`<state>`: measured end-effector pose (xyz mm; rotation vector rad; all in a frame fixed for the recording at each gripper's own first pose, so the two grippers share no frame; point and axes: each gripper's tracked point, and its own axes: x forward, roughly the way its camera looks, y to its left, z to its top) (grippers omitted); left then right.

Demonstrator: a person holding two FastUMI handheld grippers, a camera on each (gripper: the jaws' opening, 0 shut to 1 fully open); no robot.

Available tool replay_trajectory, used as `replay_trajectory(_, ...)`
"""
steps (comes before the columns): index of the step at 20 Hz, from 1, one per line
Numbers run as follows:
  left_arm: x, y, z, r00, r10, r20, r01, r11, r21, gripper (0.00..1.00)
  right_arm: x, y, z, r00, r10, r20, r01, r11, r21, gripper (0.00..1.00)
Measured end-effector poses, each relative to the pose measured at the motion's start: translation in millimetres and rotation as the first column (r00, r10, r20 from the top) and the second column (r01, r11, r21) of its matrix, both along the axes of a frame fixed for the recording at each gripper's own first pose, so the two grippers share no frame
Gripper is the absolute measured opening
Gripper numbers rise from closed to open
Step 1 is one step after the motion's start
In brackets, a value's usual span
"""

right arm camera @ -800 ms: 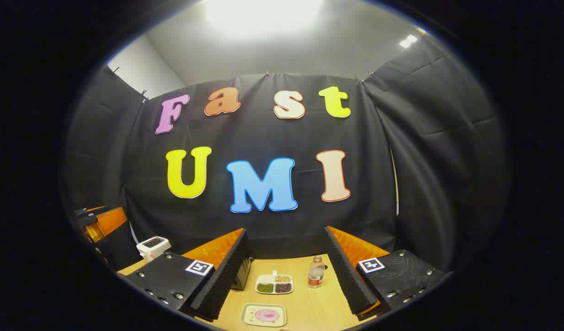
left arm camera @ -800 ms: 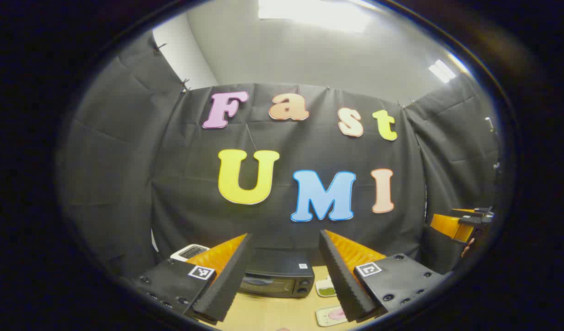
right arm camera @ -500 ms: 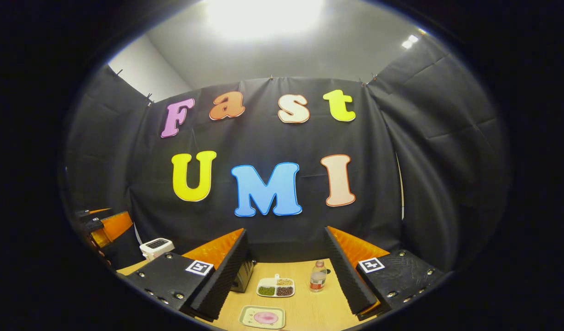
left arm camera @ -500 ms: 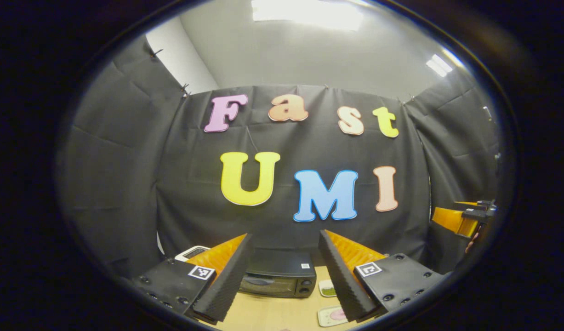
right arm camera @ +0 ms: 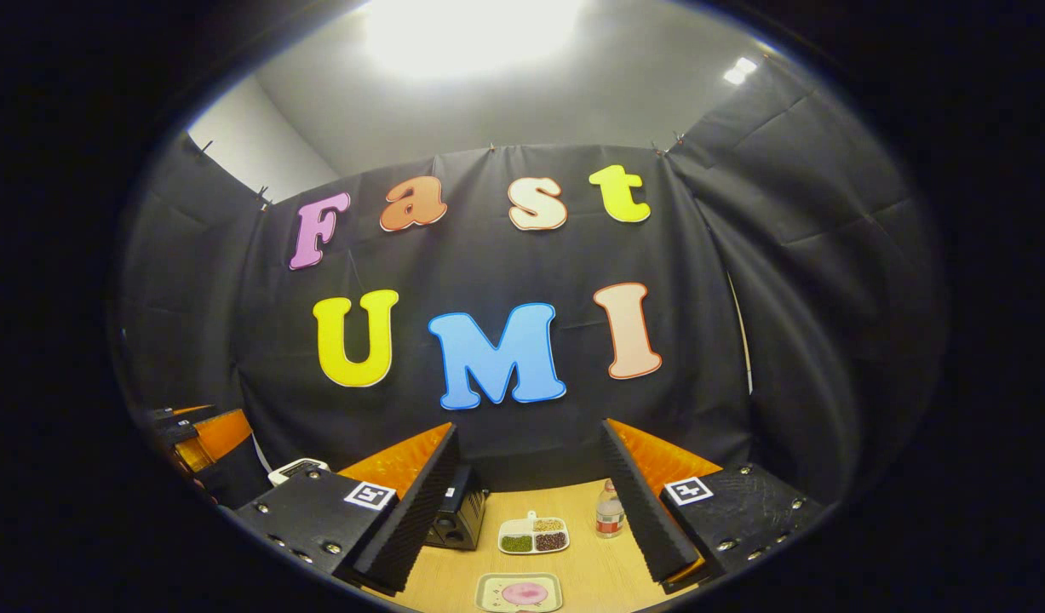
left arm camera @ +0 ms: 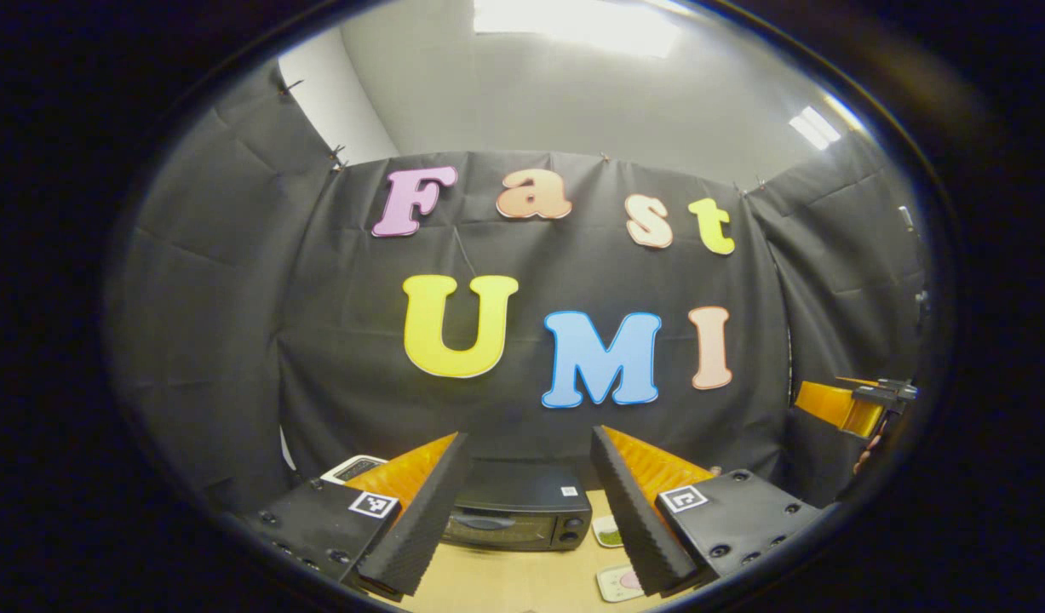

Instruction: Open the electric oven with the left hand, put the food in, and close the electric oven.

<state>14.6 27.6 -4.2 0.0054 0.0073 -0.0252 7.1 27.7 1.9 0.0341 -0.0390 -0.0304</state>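
**Both grippers up, oven door shut**

I see the left gripper (left arm camera: 529, 511) w/ fingers spread apart, nothing between them. Past it sits the black box-shaped electric oven (left arm camera: 518, 511) on the light wooden table (left arm camera: 505, 583), door closed. The right gripper (right arm camera: 531, 511) is also spread wide & empty. Below it: a small pale tray w/ pink food (right arm camera: 519, 592), prob. a pastry, near a white divided dish of beans (right arm camera: 534, 537) & a clear bottle (right arm camera: 608, 519).
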Motion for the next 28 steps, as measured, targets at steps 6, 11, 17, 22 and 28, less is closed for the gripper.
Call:
replay_trajectory(6, 25, 24, -18, 0.997, -0.072, -0.036, 0.071, 0.997, -0.025, 1.00, 5, 23, -17, 0.998, -0.052, -0.020, 0.051, 0.998, -0.045, 0.99)
replay_trajectory(11, 61, 25, -63, 0.977, -0.131, -0.166, 0.130, 0.991, -0.013, 1.00, 17, 32, -36, 0.996, -0.061, -0.063, 0.060, 0.998, -0.023, 0.99)
replay_trajectory(17, 118, 33, -166, 0.904, -0.115, -0.411, 0.100, 0.993, -0.059, 0.97, 39, 21, -55, 0.992, -0.043, -0.119, 0.038, 0.998, -0.048, 0.99)
replay_trajectory(22, 169, 46, -237, 0.859, -0.065, -0.508, 0.074, 0.997, -0.002, 0.97, 49, 0, -72, 0.984, -0.061, -0.167, 0.050, 0.997, -0.067, 0.99)
replay_trajectory(28, 208, 58, -306, 0.821, -0.009, -0.571, 0.078, 0.992, 0.097, 0.96, 48, -20, -81, 0.973, -0.111, -0.202, 0.095, 0.992, -0.087, 0.99)
